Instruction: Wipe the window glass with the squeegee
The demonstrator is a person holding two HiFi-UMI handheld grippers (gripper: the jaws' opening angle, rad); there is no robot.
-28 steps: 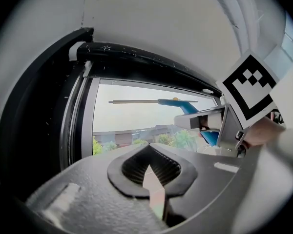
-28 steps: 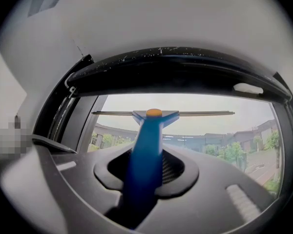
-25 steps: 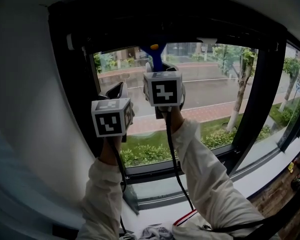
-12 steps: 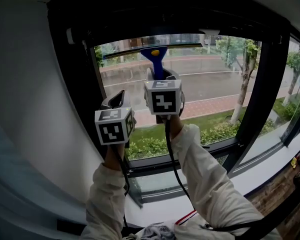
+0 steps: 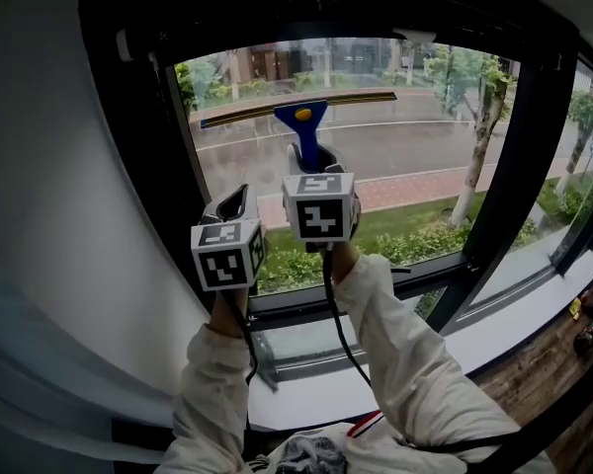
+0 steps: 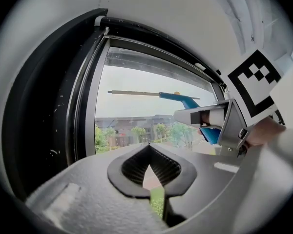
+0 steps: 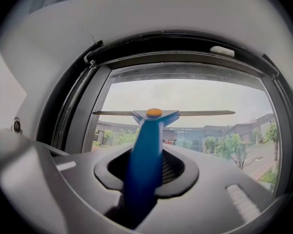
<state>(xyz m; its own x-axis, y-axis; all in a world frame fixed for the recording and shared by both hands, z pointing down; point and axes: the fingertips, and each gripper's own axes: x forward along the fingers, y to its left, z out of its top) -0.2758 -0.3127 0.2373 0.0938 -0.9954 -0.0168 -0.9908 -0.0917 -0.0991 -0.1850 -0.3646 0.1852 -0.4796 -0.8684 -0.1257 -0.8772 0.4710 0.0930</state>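
Right gripper has its jaws clamped on the blue handle of the squeegee, held up at arm's length. The blade lies across the upper part of the glass, its left end near the frame and its right end approx mid-pane. Can't tell from here whether the rubber is actually pressed on the pane. Left gripper hangs just beside it and lower, jaws closed together w/ nothing in them, so it's idle.

Looks to me like a downward stroke from the top. To do it well, imo:
- Hold the blade level. The head view shows the left end a bit lower, though that may be lens bend.
- Put even pressure across the whole edge, w/ the handle tipped off the glass so the rubber drags rather than chatters.
- Pull straight down in one go, no stops, to the bottom of the pane.
- Clamp firmly, since the grip sits well back from the blade and the head could twist.
- Overlap this strip on the next pass, since the right half of the pane isn't under the blade.
- Hold the left gripper clear of the glass.
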